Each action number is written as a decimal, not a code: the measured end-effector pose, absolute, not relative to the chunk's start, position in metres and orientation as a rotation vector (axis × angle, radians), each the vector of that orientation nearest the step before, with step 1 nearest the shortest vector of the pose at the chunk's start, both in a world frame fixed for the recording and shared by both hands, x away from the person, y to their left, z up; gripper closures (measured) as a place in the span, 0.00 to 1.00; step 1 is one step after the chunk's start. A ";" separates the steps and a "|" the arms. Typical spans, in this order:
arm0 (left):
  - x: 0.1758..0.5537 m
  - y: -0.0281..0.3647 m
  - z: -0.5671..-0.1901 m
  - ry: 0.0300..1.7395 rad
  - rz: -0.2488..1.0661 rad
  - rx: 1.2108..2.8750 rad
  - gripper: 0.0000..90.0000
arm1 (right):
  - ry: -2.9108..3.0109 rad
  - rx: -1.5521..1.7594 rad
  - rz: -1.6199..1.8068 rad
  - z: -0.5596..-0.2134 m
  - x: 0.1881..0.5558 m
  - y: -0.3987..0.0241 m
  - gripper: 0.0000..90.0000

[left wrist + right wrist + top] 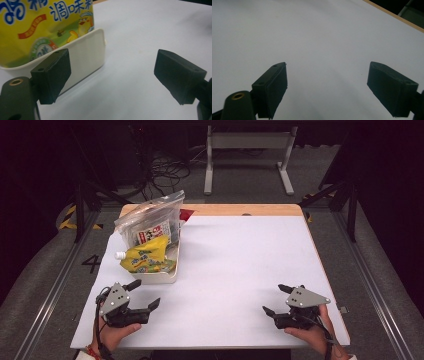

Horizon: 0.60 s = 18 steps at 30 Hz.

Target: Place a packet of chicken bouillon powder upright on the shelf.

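Both tongs rest low at the near edge of the bench (235,255), each held in one of the person's hands: the left tongs (146,294) at the near left corner, the right tongs (278,299) at the near right, well apart from each other. Each stands released, its black jaws spread wide with nothing between them; the left gripper view shows that gap over bare white surface (112,72), and the right gripper view shows the same (327,82). After the tongs, going by size, the bench comes first: a white sheet covers nearly all of its top, and a strip of bare wood shows along the far edge. Next is the white tray (159,277), standing on the left half of the bench, just beyond the left tongs and near them without touching. In the left gripper view its rounded near corner (87,55) sits right behind the left jaw. A clear plastic bag (150,217) with a printed label stands propped upright at the far end of the tray. In front of it lies a yellow pouch (145,257) with blue lettering and a small white cap at its left end, leaning over the tray's near part; up close its print (37,27) rises above the tray wall. Smallest, a bit of red packet (186,214) peeks out behind the bag on the right.
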<state>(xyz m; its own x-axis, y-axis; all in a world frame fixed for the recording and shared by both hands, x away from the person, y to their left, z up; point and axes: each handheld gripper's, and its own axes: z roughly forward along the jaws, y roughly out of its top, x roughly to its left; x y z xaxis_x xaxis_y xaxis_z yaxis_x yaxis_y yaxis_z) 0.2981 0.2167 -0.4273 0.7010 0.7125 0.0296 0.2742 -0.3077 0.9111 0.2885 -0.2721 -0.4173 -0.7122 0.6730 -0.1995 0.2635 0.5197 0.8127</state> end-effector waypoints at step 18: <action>0.309 0.178 -0.435 0.662 0.463 1.989 0.15 | 2.205 0.834 1.073 -0.418 0.275 -0.297 0.17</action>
<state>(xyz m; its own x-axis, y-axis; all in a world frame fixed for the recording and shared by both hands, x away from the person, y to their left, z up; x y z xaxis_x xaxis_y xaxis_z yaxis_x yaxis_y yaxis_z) 0.3089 0.1782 -0.4354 0.7813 0.6221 0.0504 0.2603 -0.3981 0.8796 0.2749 -0.2968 -0.4180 -0.6597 0.7246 -0.1994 0.2902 0.4903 0.8218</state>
